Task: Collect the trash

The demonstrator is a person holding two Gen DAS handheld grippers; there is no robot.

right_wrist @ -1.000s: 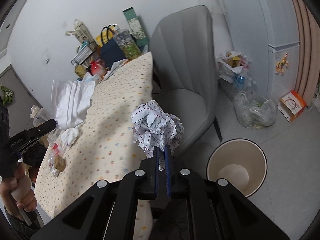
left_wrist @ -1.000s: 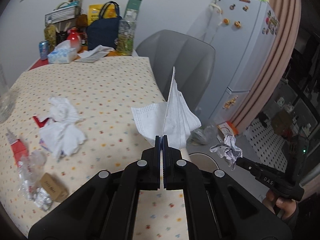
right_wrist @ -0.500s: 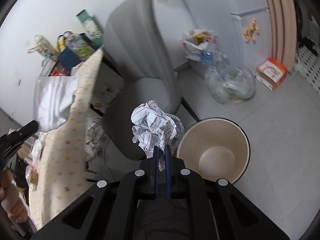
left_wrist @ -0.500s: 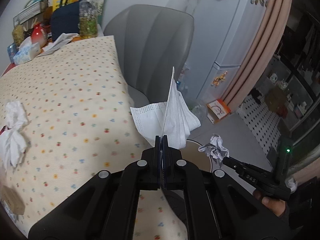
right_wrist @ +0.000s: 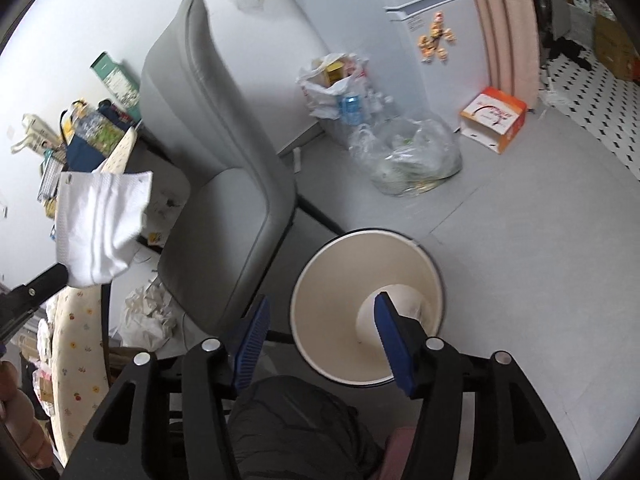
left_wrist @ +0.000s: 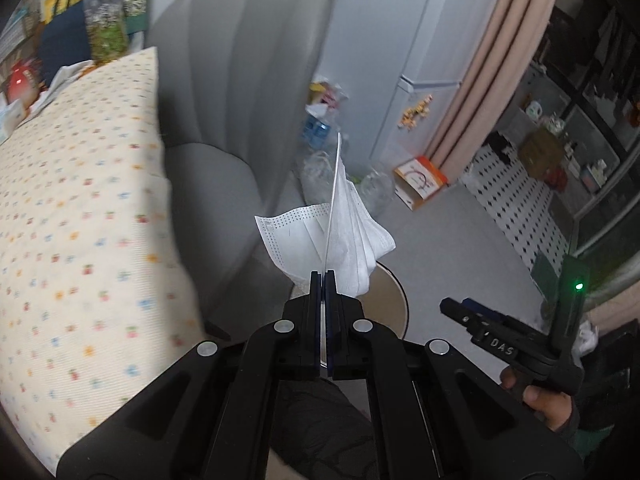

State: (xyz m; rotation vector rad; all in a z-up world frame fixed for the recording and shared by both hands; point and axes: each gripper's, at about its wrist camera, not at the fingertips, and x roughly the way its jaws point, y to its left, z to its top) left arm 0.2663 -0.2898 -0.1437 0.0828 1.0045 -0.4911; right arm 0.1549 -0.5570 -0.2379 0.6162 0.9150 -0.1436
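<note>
A bin (right_wrist: pixel 366 276) stood on the floor (right_wrist: pixel 520 280) right of the chair (right_wrist: pixel 224 184). The table (left_wrist: pixel 72 208) lay left of the chair. Behind the bin sat two bags (right_wrist: pixel 408 160) and a box (right_wrist: pixel 494 118) by the fridge (right_wrist: pixel 436 20).

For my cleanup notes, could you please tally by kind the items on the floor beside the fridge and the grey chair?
Round bins: 1
White plastic bags: 1
Clear plastic bags: 1
Orange-and-white boxes: 1
Total: 4

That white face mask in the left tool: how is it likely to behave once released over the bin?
The face mask looks thin and pleated, so probably floppy and very light. Pinched at one edge by the left tool, it fans out, so it may flutter and drift rather than drop straight into the bin.
</note>
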